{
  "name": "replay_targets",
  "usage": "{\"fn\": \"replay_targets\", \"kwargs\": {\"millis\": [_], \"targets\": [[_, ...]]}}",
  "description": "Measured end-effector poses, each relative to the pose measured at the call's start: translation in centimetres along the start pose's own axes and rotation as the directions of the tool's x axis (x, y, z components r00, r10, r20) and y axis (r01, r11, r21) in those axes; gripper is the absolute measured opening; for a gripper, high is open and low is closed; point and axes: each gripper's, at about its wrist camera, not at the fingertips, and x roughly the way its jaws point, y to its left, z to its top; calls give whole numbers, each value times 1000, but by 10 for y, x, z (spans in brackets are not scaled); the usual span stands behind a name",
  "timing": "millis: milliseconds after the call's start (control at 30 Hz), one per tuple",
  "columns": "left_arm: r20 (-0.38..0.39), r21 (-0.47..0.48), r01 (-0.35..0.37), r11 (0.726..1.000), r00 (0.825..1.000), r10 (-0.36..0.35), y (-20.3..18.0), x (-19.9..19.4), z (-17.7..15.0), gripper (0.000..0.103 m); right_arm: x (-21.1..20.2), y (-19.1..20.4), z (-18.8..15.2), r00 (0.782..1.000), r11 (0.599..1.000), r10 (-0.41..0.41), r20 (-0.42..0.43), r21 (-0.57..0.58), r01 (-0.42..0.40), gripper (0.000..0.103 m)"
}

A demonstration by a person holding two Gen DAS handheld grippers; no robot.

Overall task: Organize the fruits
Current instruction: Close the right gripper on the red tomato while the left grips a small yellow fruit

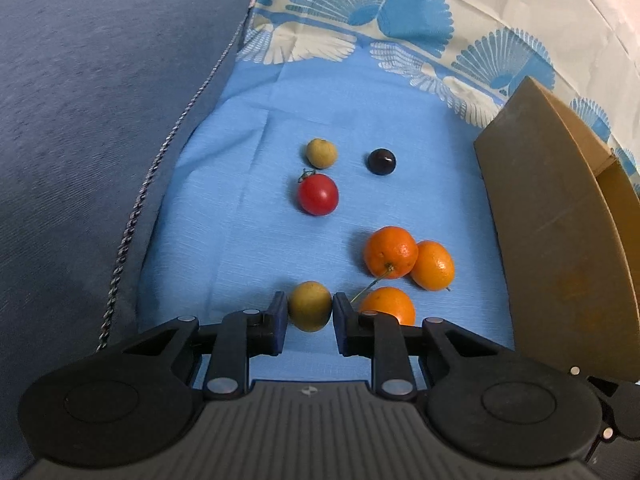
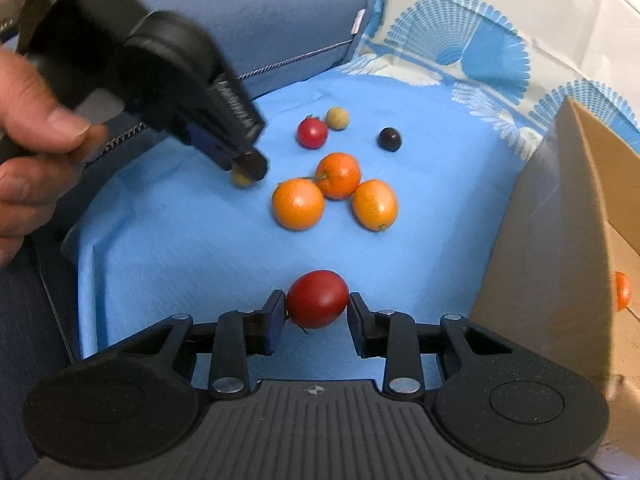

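Left hand-held gripper (image 1: 310, 307) is grasping a yellow-green fruit (image 1: 310, 306); right hand-held gripper (image 2: 317, 305) is bracketing, unclenched, a red tomato (image 2: 317, 299) lying crosswise between its fingers.

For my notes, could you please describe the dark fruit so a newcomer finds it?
On the light blue cloth, look beyond the cluster of three orange citrus fruits. The small round dark purple fruit lies alone there, the only near-black one.

Both wrist views low, close, facing forward over the blue cloth (image 1: 248, 216); sharing the three oranges (image 2: 338, 175).
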Motion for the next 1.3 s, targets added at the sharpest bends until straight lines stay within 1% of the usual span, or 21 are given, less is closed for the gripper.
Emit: {"fn": "replay_targets", "kwargs": {"millis": [100, 200, 333, 467, 767, 900, 1100, 1233, 1300], "targets": [[-37, -11, -11, 1000, 999, 11, 3, -1, -1, 26, -2, -3, -2, 1000, 1000, -3, -15, 16, 3, 35], [-67, -4, -19, 1000, 998, 19, 1, 0, -3, 26, -2, -2, -5, 999, 1000, -3, -40, 10, 4, 35], [-82, 18, -32, 999, 996, 33, -4, 2, -5, 27, 1, -1, -9, 998, 1000, 5, -67, 9, -4, 35], [-88, 27, -34, 999, 995, 37, -5, 5, -6, 27, 5, -1, -11, 996, 1000, 13, -92, 15, -12, 35], [-97, 61, -45, 997, 994, 51, -12, 13, -5, 27, 9, -2, -11, 996, 1000, 13, -92, 24, -11, 35], [-86, 64, -46, 997, 995, 52, -13, 13, -5, 27, 6, -3, -11, 996, 1000, 10, -83, 24, -8, 35], [-80, 70, -38, 997, 996, 43, -14, 12, -5, 27, 0, -7, -7, 999, 999, -6, -47, 41, 8, 35], [-90, 67, -32, 997, 995, 38, -13, 14, -5, 27, 9, -5, -10, 996, 1000, -8, -90, 27, 11, 35], [-91, 69, -30, 997, 995, 36, -13, 14, -5, 27, 9, -3, -9, 996, 1000, -12, -85, 21, 14, 35]]}}
